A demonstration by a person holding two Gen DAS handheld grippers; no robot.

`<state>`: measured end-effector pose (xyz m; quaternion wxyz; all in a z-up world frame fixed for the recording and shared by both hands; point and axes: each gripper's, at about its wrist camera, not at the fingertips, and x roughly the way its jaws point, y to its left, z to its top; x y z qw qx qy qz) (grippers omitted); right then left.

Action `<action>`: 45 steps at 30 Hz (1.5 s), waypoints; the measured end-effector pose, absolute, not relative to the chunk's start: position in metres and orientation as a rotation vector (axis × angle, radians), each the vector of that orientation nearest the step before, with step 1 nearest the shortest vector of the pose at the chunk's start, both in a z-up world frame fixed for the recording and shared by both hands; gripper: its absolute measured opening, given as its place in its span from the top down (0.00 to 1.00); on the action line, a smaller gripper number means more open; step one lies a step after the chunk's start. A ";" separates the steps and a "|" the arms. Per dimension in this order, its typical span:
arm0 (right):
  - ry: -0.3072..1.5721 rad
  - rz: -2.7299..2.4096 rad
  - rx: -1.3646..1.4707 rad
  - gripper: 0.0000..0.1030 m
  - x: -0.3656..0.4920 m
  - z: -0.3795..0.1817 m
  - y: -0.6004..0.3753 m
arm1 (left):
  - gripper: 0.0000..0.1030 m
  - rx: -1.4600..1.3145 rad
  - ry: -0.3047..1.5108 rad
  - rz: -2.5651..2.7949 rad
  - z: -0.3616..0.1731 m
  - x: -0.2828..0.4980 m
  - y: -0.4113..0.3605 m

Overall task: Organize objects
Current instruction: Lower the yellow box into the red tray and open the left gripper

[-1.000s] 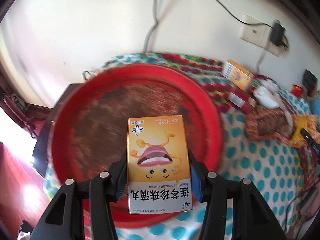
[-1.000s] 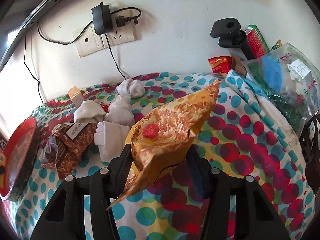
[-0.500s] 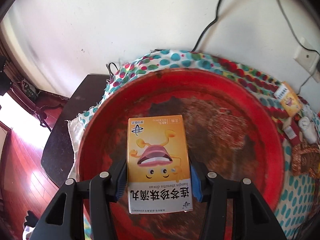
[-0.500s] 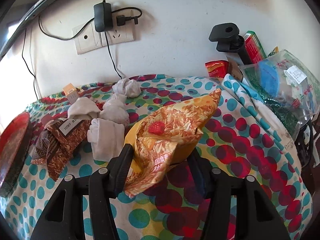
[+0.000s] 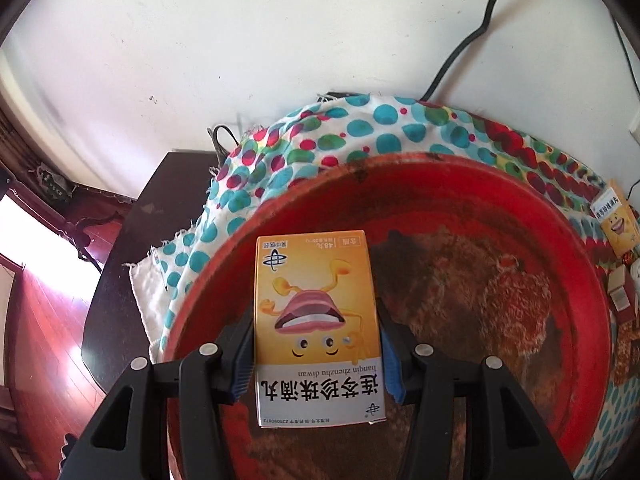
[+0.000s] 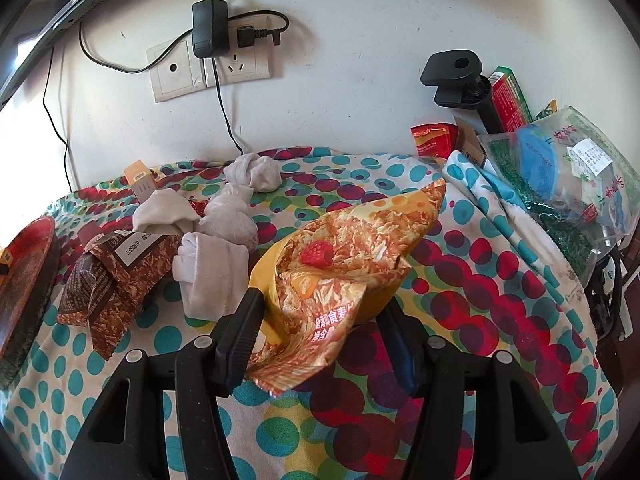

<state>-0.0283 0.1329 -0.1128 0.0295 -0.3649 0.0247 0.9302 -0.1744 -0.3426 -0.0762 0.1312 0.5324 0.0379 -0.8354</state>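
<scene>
The left gripper (image 5: 318,354) pinches an orange box (image 5: 318,320) by its two long sides, and the box hangs over the red tray (image 5: 592,320). The box looks light and stiff, a thin carton, so I judge that the flat sides are the good place to hold; too much pressure could dent it. The right gripper (image 6: 320,332) pinches a yellow snack bag (image 6: 340,264) low at its crumpled end, above the cloth (image 6: 480,320). This bag seems light, soft and a little slippery, and what is inside may break, so a hold on the folded edge is safer than on the full part.

The desk is covered with a spotted cloth, wrinkled and not flat. On it lie white socks (image 6: 212,276), a brown bag (image 6: 112,272) and a second small box (image 6: 140,180). The tray is worn and stained inside. Behind is a white wall with a socket (image 6: 212,68) and cables, and at the right side a green packet (image 6: 560,184) leans
</scene>
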 end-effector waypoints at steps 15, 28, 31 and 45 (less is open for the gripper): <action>0.074 2.865 -1.120 0.47 -0.029 -0.112 0.132 | 0.48 1.571 0.175 -2.358 -0.094 -0.183 -0.349; 0.065 2.859 -1.113 0.47 -0.029 -0.113 0.132 | 0.46 1.564 0.152 -2.361 -0.090 -0.167 -0.348; 0.056 2.858 -1.110 0.48 -0.030 -0.113 0.132 | 0.46 1.569 0.179 -2.358 -0.090 -0.160 -0.349; 0.044 2.856 -1.102 0.50 -0.029 -0.110 0.129 | 0.46 1.284 -0.001 -2.493 -0.045 -0.026 -0.275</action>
